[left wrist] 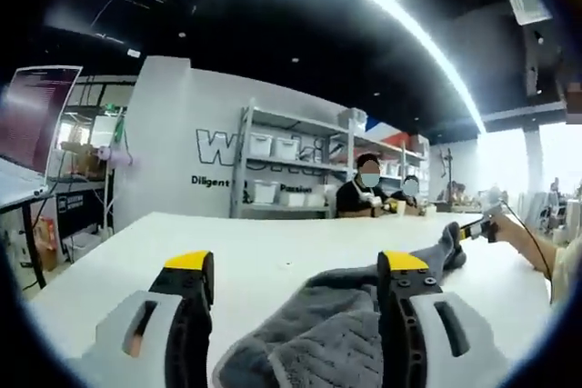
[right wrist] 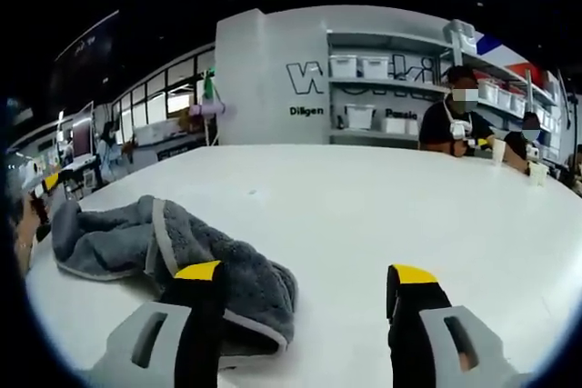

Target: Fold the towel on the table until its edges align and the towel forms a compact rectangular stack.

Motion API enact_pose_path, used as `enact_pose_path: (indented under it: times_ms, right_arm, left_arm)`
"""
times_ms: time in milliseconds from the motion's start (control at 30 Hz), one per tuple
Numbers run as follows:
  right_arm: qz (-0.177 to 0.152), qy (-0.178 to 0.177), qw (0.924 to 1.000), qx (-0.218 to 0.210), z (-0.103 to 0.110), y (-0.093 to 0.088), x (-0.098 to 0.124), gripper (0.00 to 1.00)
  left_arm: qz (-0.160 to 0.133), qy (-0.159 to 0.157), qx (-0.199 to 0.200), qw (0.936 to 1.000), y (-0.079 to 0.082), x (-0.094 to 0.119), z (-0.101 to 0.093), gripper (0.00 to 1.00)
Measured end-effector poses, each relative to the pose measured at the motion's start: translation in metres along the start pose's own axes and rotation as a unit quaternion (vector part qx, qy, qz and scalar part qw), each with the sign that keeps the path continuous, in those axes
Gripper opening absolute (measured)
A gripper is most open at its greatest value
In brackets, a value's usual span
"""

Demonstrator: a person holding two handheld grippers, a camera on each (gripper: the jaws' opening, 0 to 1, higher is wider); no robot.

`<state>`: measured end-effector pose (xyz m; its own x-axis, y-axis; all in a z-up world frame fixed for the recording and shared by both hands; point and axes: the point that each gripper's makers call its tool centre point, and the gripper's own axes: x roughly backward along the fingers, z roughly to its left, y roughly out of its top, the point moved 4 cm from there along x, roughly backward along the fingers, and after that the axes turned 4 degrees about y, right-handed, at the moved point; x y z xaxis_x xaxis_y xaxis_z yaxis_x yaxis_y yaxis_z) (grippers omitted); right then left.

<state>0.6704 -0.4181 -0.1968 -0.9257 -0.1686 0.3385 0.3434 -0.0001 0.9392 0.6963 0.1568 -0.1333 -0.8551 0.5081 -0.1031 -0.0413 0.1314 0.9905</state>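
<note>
Grey towel (right wrist: pixel 173 256) lies crumpled on white table (right wrist: pixel 364 215) (unfolded, bunched in a long heap). Left gripper (left wrist: pixel 296 283) jaws spread wide, nothing gripped, towel between and beyond them. Right gripper (right wrist: pixel 305 293) jaws also apart, empty; towel just by its left jaw. Shelves (left wrist: pixel 291 165) in bkgd.

A broad white table (right wrist: pixel 364 215) carries a crumpled grey towel (right wrist: pixel 164 247), bunched in loose folds along its near left side. Two paper cups (right wrist: pixel 498 150) stand at the far right edge.
</note>
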Motion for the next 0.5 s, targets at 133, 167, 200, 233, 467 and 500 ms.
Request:
enact_pose_path:
  times_ms: [133, 167, 200, 233, 467, 500]
  right_arm:
    - [0.0, -0.001, 1.0, 0.0, 0.0, 0.0, 0.001, 0.73]
    - [0.0, -0.001, 1.0, 0.0, 0.0, 0.0, 0.001, 0.73]
    - [0.002, -0.001, 1.0, 0.001, 0.0, 0.0, 0.001, 0.73]
    - [0.003, -0.001, 1.0, 0.002, 0.0, -0.001, 0.002, 0.73]
    - [-0.004, 0.001, 1.0, 0.001, -0.003, 0.005, 0.006, 0.73]
    - [-0.008, 0.0, 1.0, -0.001, -0.004, 0.006, 0.008, 0.73]
  left_arm:
    - [0.006, -0.018, -0.003, 0.9998, 0.0, -0.002, -0.008, 0.92]
    - [0.009, -0.026, -0.004, 0.9996, -0.001, -0.003, -0.011, 0.96]
    - [0.008, -0.038, -0.006, 0.9992, -0.001, -0.003, -0.014, 0.98]
    - [0.002, -0.048, -0.004, 0.9989, 0.0, -0.004, -0.018, 0.99]
    - [0.022, -0.052, -0.048, 0.9972, -0.005, -0.005, -0.03, 0.99]
    - [0.027, -0.055, -0.049, 0.9969, -0.006, -0.006, -0.031, 0.99]
